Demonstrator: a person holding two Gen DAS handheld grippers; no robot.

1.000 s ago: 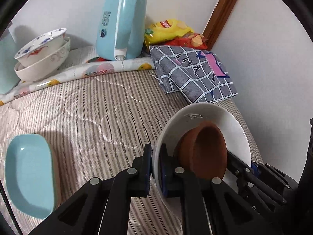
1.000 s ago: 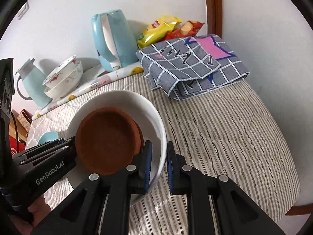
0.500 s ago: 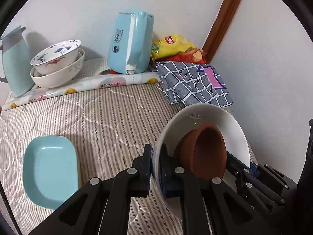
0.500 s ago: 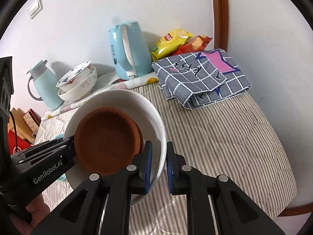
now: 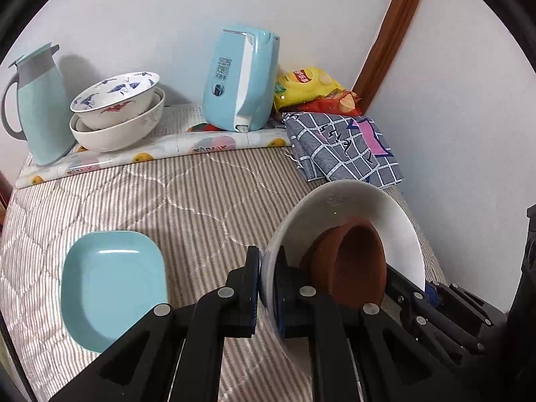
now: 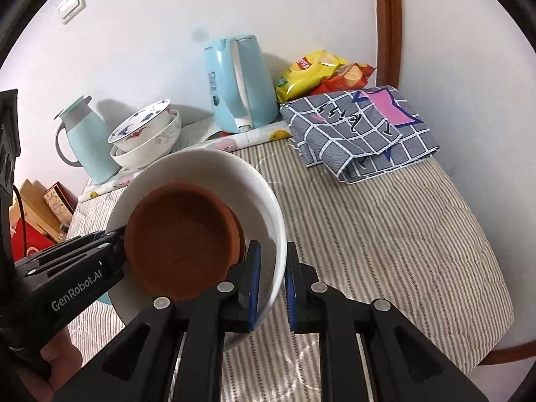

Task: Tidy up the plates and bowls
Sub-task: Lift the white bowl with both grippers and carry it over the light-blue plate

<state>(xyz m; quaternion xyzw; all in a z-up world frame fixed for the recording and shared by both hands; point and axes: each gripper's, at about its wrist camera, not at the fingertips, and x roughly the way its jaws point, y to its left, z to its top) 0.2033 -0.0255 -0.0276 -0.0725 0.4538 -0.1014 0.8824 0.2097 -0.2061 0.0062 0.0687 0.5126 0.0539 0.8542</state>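
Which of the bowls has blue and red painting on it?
The top bowl of the stack by the wall, nested in a plainer white bowl. The held white bowl and the brown bowl inside it are unpainted.

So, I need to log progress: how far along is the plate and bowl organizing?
Done: two patterned bowls sit nested by the wall. In hand: both grippers, left and right, clamp the white bowl carrying the brown dish, lifted off the bed. Left: the blue plate lies alone.
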